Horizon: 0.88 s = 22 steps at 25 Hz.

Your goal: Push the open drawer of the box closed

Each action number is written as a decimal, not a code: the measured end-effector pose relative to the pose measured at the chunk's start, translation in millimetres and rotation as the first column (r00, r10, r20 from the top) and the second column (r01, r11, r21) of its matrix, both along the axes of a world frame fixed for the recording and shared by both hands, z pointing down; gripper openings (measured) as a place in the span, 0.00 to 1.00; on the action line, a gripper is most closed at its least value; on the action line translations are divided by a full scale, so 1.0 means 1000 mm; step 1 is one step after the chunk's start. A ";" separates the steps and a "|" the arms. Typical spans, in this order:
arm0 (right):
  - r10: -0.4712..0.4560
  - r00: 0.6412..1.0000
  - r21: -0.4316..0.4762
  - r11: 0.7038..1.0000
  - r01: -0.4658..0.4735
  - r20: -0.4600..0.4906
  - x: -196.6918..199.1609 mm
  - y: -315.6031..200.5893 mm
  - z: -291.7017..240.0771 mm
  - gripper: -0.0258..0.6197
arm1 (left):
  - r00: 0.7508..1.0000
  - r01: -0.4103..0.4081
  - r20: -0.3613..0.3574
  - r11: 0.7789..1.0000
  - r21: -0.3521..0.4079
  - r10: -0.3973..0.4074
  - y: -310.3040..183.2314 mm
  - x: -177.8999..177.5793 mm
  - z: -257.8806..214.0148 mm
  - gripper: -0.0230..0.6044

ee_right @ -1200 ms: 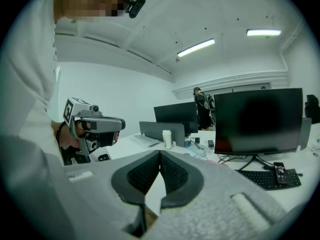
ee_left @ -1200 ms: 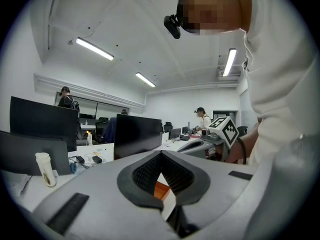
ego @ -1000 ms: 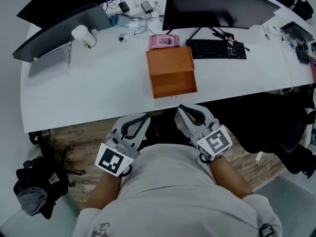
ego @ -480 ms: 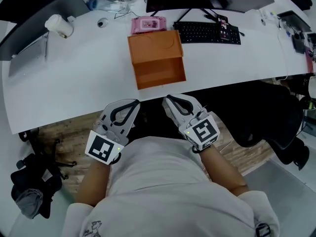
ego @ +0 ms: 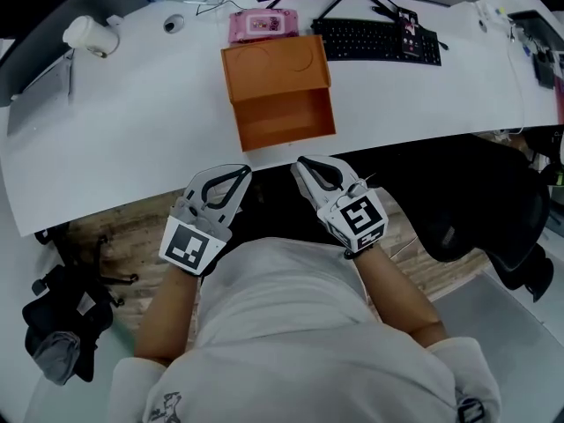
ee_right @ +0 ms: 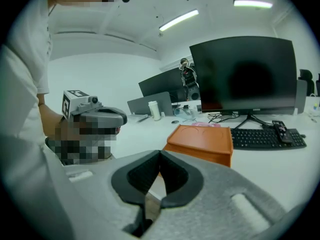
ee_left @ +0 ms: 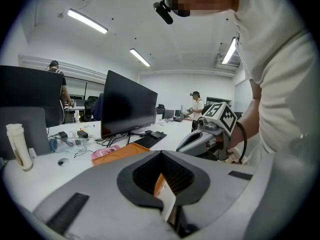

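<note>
An orange box stands on the white desk, with its drawer pulled out toward the desk's front edge. Both grippers hang in front of the person's body, off the desk's near edge and apart from the box. My left gripper is shut with nothing in it, and so is my right gripper. The left gripper view shows the shut jaw tips, the box beyond them and the right gripper alongside. In the right gripper view the box lies ahead of the shut tips.
A black keyboard and a pink item lie behind the box. Further left are a white cup and a laptop. A black office chair stands at the right, a dark bag on the floor at the left.
Both grippers have sunk a little in front of the body, still shut and empty. The head view has shifted, so the desk and box sit higher in the picture. The drawer stays open.
</note>
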State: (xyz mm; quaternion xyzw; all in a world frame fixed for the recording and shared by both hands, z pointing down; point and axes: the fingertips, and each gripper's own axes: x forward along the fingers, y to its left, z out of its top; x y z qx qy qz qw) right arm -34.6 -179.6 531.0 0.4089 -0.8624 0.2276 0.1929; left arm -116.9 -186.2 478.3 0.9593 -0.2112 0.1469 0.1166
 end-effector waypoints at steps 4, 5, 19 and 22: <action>0.004 1.000 -0.034 0.999 -0.004 -0.005 0.003 0.000 0.022 0.04 | 1.000 0.006 0.015 1.000 -0.019 -0.006 -0.005 0.003 0.023 0.03; 0.006 1.000 -0.043 0.999 -0.006 -0.004 0.004 0.000 0.027 0.04 | 1.000 0.006 0.018 1.000 -0.021 -0.006 -0.006 0.004 0.028 0.03; 0.038 0.999 -0.162 0.986 -0.036 0.006 0.013 -0.005 0.091 0.10 | 0.999 0.011 0.051 0.998 -0.061 -0.008 -0.015 0.014 0.079 0.03; 0.045 0.999 -0.192 0.980 -0.042 0.007 0.014 -0.004 0.104 0.12 | 0.998 0.004 0.062 0.999 -0.052 -0.001 -0.015 0.016 0.090 0.03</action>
